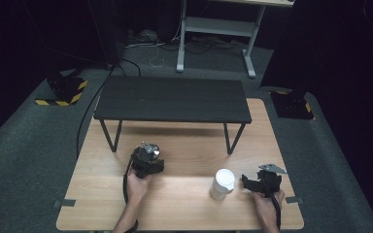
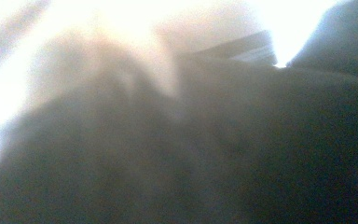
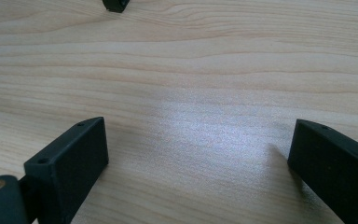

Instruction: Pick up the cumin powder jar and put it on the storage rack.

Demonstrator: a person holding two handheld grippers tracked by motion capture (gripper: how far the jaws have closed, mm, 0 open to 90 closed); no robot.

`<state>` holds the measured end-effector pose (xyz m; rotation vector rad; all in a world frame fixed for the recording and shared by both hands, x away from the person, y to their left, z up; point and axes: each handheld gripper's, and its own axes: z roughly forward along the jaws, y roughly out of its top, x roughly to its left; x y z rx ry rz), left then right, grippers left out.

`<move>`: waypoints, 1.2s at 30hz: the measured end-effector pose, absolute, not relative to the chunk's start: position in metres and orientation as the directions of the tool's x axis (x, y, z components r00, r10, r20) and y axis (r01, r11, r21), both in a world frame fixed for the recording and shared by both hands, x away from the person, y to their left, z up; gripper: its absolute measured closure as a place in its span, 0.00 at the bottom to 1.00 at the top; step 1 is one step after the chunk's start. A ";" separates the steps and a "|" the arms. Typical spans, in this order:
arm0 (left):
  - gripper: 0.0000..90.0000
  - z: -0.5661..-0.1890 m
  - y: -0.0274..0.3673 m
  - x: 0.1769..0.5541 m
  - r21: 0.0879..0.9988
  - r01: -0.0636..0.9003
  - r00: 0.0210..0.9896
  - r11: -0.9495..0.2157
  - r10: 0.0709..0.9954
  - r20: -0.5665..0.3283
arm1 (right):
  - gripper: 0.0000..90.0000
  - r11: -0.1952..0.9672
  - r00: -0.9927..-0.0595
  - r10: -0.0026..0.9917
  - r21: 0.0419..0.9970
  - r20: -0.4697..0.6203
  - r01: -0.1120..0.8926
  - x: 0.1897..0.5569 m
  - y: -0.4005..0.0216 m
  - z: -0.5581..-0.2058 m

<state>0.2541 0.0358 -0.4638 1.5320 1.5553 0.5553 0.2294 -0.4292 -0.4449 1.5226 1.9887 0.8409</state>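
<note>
Spreading across the lower half of the high view, the light wooden bench (image 1: 184,204) carries everything, with grey carpet (image 1: 24,160) around it and a white desk frame (image 1: 213,29) beyond. On the far part of the bench stands a low black shelf (image 1: 172,99) on thin black legs, its top bare. Nearer the person, right of centre, a white cup (image 1: 222,184) with a white lid stands upright on the wood, just beside the right gripper and well apart from the left one. The left gripper (image 1: 147,159) sits left of centre, in front of the shelf's left legs, held in the person's left hand (image 1: 137,187); its jaws are clenched, and its own view is a blur of pale glare and dark shapes in which I cannot tell whether anything lies between them. The right gripper (image 1: 250,183) is near the right edge, held by the right hand (image 1: 267,201), pointing toward the cup. In the right gripper view (image 3: 198,154) its two black jaws stand wide apart, released, with nothing but bare wood grain between them; a small dark object at the top edge is too cut off to identify
</note>
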 end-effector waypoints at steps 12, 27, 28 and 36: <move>0.35 -0.461 0.035 0.254 0.802 0.579 0.122 0.147 0.957 -0.264 | 0.05 0.187 -0.254 0.967 0.725 -0.017 0.663 0.229 -0.429 -0.445; 0.35 -0.439 0.038 0.251 0.801 0.591 0.177 0.094 0.954 -0.243 | 0.05 0.187 -0.255 0.967 0.726 -0.017 0.662 0.229 -0.429 -0.445; 0.35 -0.437 0.039 0.251 0.798 0.596 0.179 0.093 0.953 -0.245 | 0.05 0.187 -0.255 0.967 0.726 -0.017 0.662 0.229 -0.429 -0.445; 0.35 -0.424 0.040 0.251 0.788 0.612 0.205 0.065 0.949 -0.238 | 0.05 0.187 -0.255 0.967 0.726 -0.017 0.662 0.229 -0.429 -0.445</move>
